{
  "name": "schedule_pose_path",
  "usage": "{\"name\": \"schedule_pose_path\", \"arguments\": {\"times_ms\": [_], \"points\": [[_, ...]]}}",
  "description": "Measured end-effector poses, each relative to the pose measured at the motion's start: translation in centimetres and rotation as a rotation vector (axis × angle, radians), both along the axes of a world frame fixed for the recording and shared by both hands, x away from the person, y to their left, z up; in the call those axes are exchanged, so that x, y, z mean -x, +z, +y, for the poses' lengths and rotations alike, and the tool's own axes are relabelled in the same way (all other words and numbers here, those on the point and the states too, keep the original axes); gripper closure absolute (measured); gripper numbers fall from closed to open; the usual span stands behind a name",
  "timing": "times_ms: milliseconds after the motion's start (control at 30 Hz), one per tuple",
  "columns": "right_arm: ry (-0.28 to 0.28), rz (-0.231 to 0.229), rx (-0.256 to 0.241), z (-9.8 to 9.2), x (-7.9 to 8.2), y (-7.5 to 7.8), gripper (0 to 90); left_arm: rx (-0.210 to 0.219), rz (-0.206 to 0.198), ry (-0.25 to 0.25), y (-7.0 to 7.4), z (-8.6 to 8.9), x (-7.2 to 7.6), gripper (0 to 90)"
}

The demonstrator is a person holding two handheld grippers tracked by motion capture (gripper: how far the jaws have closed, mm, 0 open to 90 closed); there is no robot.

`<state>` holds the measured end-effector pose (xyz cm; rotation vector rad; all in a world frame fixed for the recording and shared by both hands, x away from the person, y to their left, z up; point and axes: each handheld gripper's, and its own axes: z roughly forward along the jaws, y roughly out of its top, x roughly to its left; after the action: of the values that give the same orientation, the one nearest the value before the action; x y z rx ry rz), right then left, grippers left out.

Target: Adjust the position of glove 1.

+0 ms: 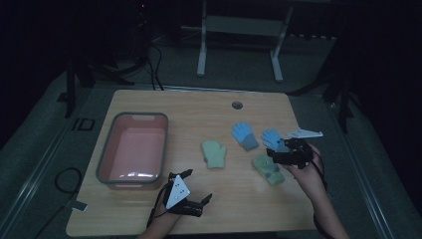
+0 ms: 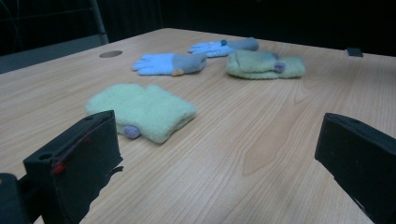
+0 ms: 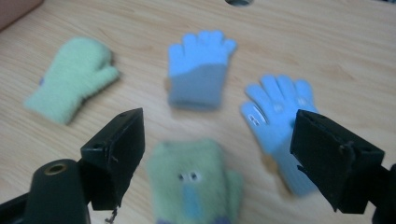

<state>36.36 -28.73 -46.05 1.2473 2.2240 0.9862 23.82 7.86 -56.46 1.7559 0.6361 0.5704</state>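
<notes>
Where the right gripper hangs with jaws spread wide and empty, a green mitten with a stitched face lies on the table directly beneath the gap, its cuff cut off by the right gripper view's lower edge. Just beside it lies a blue glove, partly hidden behind one jaw and blurred. A second blue glove and a plain green mitten lie farther left, apart. The pink bin holds nothing visible. The left gripper rests near it, jaws wide apart, gripping nothing.
</notes>
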Motion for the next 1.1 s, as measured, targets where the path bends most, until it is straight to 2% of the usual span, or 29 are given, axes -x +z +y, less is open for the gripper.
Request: {"name": "schedule_pose_path", "arguments": {"times_ms": [200, 500, 733, 1100], "points": [[0.052, -0.013, -0.001, 2.3, -0.9, 0.1, 21.9, 0.002, 0.002, 0.0, 0.0, 0.0, 0.0, 0.2], [0.136, 0.0, 0.012, 5.5, -2.3, -0.4, 22.5, 0.007, 0.005, -0.001, 0.0, 0.1, 0.0, 0.2], [0.201, 0.034, 0.023, 8.0, -3.1, -1.3, 22.8, 0.0, 0.0, -0.002, 0.0, 0.0, 0.0, 0.3], [0.27, 0.067, 0.021, 11.9, -4.0, -2.9, 25.3, 0.002, 0.005, -0.003, 0.0, 0.0, 0.0, 0.3]]}}
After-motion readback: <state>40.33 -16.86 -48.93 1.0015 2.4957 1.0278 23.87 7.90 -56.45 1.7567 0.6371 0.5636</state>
